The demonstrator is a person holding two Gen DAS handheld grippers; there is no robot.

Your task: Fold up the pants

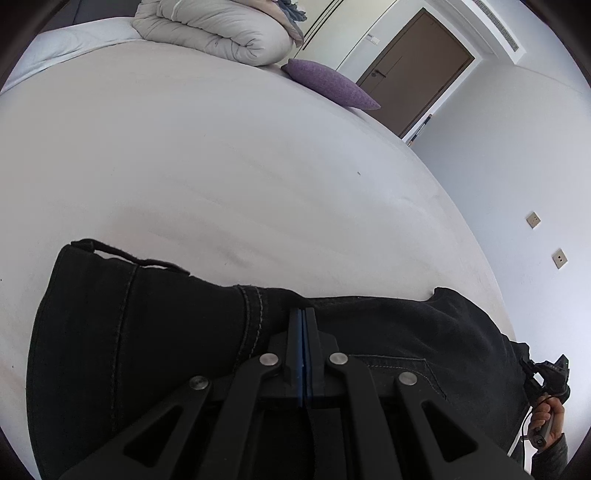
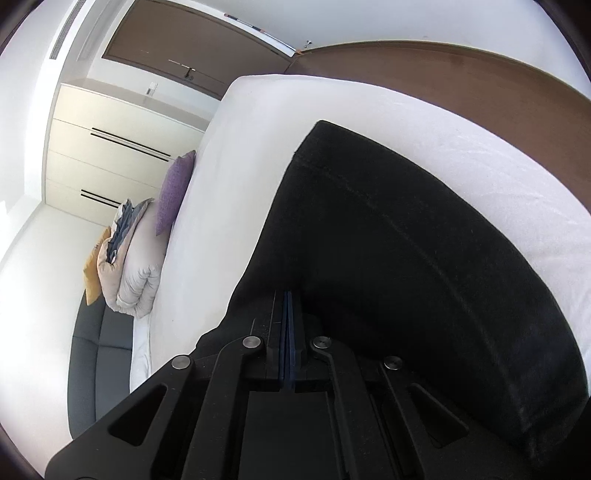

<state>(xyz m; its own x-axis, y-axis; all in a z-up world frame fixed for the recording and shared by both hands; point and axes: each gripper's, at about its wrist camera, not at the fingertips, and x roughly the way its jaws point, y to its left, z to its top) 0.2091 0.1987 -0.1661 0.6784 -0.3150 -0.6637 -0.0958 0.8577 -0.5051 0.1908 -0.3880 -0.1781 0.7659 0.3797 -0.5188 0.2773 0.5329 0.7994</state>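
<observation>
Black denim pants [image 1: 155, 343] lie across the near part of a white bed [image 1: 221, 166]. My left gripper [image 1: 303, 314] is shut, its blue pads pressed together on the pants' upper edge near a stitched seam. In the right wrist view the pants [image 2: 406, 258] stretch away over the bed [image 2: 258, 147], and my right gripper [image 2: 287, 295] is shut on their near edge. The right gripper and the hand holding it also show in the left wrist view [image 1: 550, 373], at the pants' far right end.
A rolled grey duvet [image 1: 221, 29] and a purple pillow [image 1: 332, 85] sit at the bed's far end. A brown door [image 1: 417, 62] and a white wall with sockets [image 1: 533, 220] lie beyond the bed. A wardrobe [image 2: 110, 155] stands by the pillows.
</observation>
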